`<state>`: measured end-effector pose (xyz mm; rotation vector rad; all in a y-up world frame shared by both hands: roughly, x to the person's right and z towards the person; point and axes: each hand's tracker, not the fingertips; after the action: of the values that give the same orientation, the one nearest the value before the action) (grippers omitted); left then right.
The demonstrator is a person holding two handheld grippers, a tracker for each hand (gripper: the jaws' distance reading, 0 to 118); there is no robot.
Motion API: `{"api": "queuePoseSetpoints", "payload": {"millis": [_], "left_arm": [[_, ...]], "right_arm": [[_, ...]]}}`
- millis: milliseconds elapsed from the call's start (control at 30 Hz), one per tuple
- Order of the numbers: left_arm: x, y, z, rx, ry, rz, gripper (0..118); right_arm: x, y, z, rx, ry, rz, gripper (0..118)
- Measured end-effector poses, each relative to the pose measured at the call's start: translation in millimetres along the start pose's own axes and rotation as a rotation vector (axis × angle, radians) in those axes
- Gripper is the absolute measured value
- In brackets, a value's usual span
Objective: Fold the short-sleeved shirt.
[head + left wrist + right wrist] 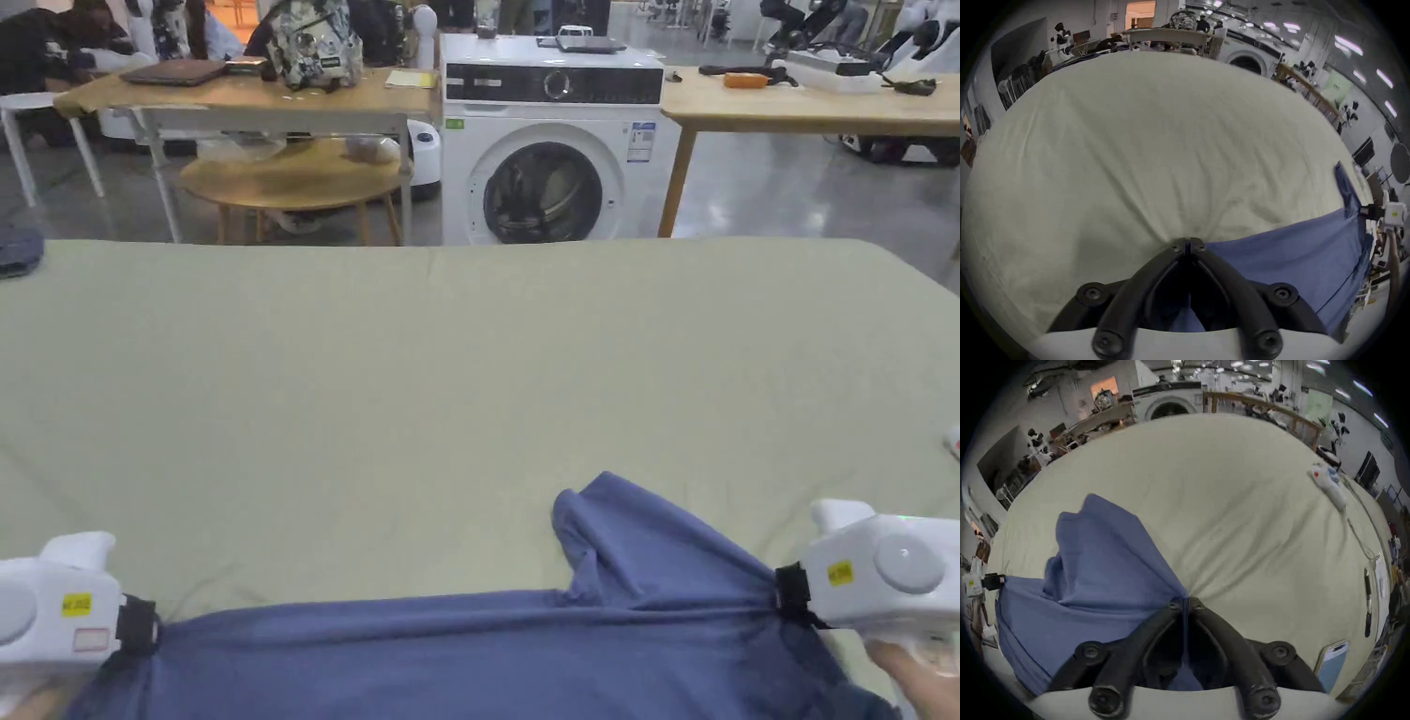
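Blue short-sleeved shirt (487,647) at the near edge of the table (469,375), stretched taut between my two tools. Left hand-held gripper (1187,243): jaws together, clamped on one end of the shirt's stretched edge. Right hand-held gripper (1185,601): jaws likewise pinched on the other end, beside a sleeve (619,534) lying rumpled on the pale green cover. I judge the fabric light, thin and limp: it sags and creases wherever unsupported, so holds belong at seams or corners, kept in even tension while laying it flat.
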<state>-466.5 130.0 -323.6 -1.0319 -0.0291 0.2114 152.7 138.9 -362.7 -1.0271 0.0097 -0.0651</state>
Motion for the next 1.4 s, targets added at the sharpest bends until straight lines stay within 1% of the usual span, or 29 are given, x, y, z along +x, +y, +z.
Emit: {"api": "queuePoseSetpoints", "payload": {"millis": [33,67,100,167,200,267,333,400,433,467,533,567,600,667,733,833,867,900,933,967,1000,1067,1133,1267,1300,1333,1367,1400], "left_arm": [[-3.7,-4.5,11.3,0.09,-0.032,-0.023,0],[-0.6,-15.0,29.5,0.183,-0.035,-0.088,0],[3.4,-23.5,50.5,0.23,-0.007,-0.146,0],[-2.5,-36.8,84.6,0.238,-0.098,-0.146,0],[-2.8,-50.5,105.1,0.269,-0.112,-0.153,0],[-3.0,-78.2,136.6,0.295,-0.095,-0.151,0],[-16.8,-108.5,152.5,0.32,-0.128,-0.129,0],[-22.5,-139.7,165.6,0.315,-0.133,-0.085,0],[-27.7,-150.8,167.7,0.32,-0.135,-0.068,0],[-30.6,-164.6,167.0,0.266,-0.138,-0.038,0],[-35.4,-191.4,163.6,0.29,-0.126,0.008,0],[-33.8,-204.9,156.1,0.251,-0.152,0.04,0],[-36.2,-212.8,147.8,0.225,-0.126,0.067,0],[-41.7,-222.9,135.9,0.204,-0.116,0.07,0],[-37.4,-231.1,131.0,0.215,-0.128,0.08,0],[-43.5,-231.2,132.6,0.239,-0.16,0.087,0],[-46.9,-229.4,132.1,0.24,-0.168,0.093,9],[-49.0,-226.4,131.8,0.239,-0.171,0.092,29],[-48.5,-224.3,133.0,0.244,-0.153,0.082,41],[-46.2,-224.9,136.7,0.266,-0.112,0.05,48],[-43.2,-220.8,142.5,0.281,-0.079,0.022,49],[-36.0,-211.6,158.1,0.327,-0.048,-0.036,49],[-16.5,-201.2,179.8,0.401,-0.051,-0.085,49],[15.7,-181.6,224.6,0.568,-0.115,-0.116,49],[23.7,-178.6,234.0,0.609,-0.138,-0.121,47],[30.3,-176.6,240.8,0.644,-0.155,-0.125,39],[34.4,-175.0,246.5,0.659,-0.171,-0.125,25],[39.5,-173.6,249.7,0.669,-0.197,-0.137,1]], "right_arm": [[1.4,-3.8,9.7,0.029,0.008,0.006,2],[3.9,-8.6,21.9,0.068,0.019,0.023,2],[5.7,-16.3,41.5,0.104,0.067,0.014,2],[10.4,-37.4,76.0,0.189,0.115,0.0,2],[14.2,-53.9,92.1,0.234,0.137,0.006,2],[14.8,-83.0,121.9,0.256,0.122,0.001,2],[20.7,-124.1,145.5,0.287,0.122,0.004,2],[22.4,-152.8,160.6,0.273,0.106,-0.009,2],[24.9,-170.4,166.3,0.271,0.088,-0.031,2],[27.7,-183.3,168.8,0.247,0.076,-0.063,2],[47.0,-206.0,153.1,0.211,0.052,-0.108,2],[46.3,-216.2,150.1,0.197,0.053,-0.106,2],[45.3,-224.3,146.4,0.178,0.042,-0.111,2],[43.5,-233.1,138.4,0.166,0.038,-0.115,2],[42.4,-238.1,133.0,0.17,0.034,-0.129,2],[39.4,-238.1,129.0,0.192,0.016,-0.105,3],[39.4,-237.4,127.2,0.196,0.014,-0.099,8],[38.5,-236.4,126.4,0.199,0.002,-0.092,27],[37.9,-236.4,127.2,0.213,-0.021,-0.092,40],[38.3,-236.1,129.7,0.231,-0.044,-0.093,43],[39.0,-234.8,136.3,0.26,-0.03,-0.102,43],[35.3,-234.1,153.1,0.347,0.009,-0.123,43],[24.4,-222.3,173.0,0.456,0.046,-0.116,43],[-7.4,-195.6,199.2,0.566,0.084,-0.049,43],[-16.5,-188.4,202.2,0.586,0.109,-0.03,42],[-31.5,-181.8,208.1,0.593,0.132,-0.017,38],[-39.8,-176.2,207.5,0.585,0.154,-0.005,31],[-47.6,-172.8,206.0,0.589,0.177,0.006,21]]}}
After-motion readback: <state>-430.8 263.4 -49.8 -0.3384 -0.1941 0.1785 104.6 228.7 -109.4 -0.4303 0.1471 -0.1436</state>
